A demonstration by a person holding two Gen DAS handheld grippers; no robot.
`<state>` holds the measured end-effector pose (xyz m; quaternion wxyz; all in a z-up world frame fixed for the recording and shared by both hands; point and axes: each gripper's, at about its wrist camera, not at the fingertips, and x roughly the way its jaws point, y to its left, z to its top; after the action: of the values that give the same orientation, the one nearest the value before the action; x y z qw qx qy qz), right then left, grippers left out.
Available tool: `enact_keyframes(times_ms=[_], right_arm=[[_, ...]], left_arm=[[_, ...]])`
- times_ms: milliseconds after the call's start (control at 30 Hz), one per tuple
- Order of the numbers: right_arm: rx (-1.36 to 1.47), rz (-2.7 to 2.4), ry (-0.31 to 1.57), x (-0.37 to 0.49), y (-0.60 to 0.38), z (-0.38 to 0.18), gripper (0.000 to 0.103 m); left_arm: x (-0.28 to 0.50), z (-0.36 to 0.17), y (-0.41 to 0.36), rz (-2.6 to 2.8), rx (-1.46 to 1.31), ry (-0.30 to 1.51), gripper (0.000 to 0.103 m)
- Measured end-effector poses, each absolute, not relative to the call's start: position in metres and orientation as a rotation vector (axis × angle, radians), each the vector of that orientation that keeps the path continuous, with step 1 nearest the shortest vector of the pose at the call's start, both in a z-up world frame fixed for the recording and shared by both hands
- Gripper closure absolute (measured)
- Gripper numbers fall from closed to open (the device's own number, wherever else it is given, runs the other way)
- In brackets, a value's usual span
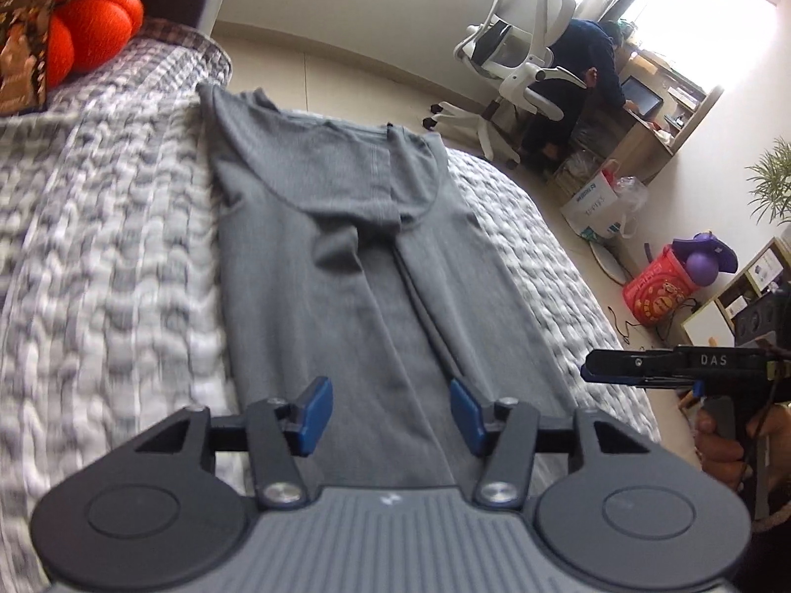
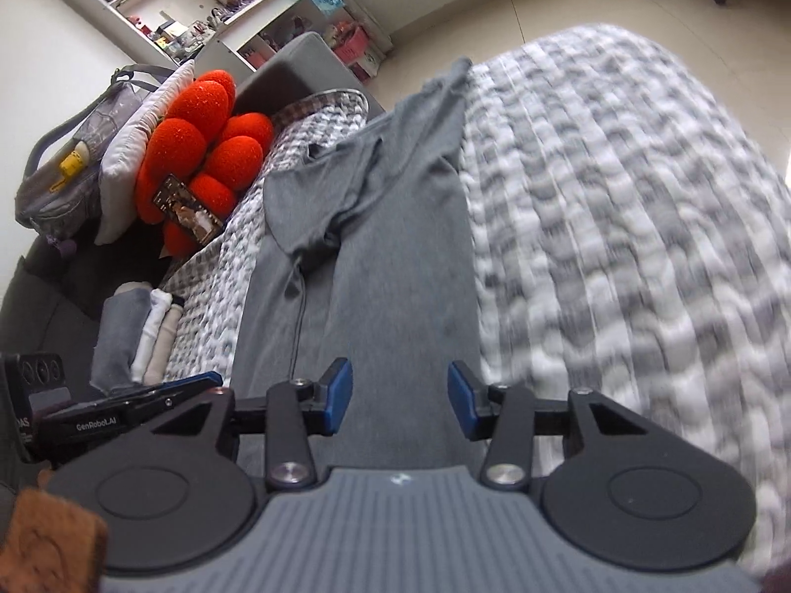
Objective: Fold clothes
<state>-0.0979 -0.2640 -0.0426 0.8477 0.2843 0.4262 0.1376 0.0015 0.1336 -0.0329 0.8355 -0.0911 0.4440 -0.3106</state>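
We are hovering over a grey knit T-shirt [image 1: 356, 267], sides folded in, on a blurred grey-and-white quilt [image 1: 109, 227].
Left gripper [image 1: 390, 407] and right gripper [image 2: 400, 398] are both gaping, grasping nothing; our frames are cutting off the shirt's hem.

Both wrist cameras look steeply down along a grey shirt [image 1: 346, 247] lying lengthwise on the quilted bed [image 2: 618, 247], close above its near edge.

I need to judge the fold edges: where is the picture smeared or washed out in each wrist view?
Left wrist view: the blanket at left is motion-smeared, the window is blown out white, while the grey shirt reads fairly sharp. Right wrist view: the blanket at right streaks heavily, and the shirt is slightly soft. Both bend straight lines.
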Motion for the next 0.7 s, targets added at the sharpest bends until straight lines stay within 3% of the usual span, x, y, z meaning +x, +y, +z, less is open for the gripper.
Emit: enact_keyframes(times_ms=[433, 700], right_arm=[[0.723, 0.283, 0.992, -0.161, -0.289, -0.07, 0.056], [0.681, 0.337, 1.096, -0.178, -0.286, -0.072, 0.056]], left_arm=[[-0.064, -0.054, 0.167, -0.632, -0.245, 1.048, 0.049], [-0.08, -0.077, 0.166, -0.668, -0.133, 1.19, 0.049]])
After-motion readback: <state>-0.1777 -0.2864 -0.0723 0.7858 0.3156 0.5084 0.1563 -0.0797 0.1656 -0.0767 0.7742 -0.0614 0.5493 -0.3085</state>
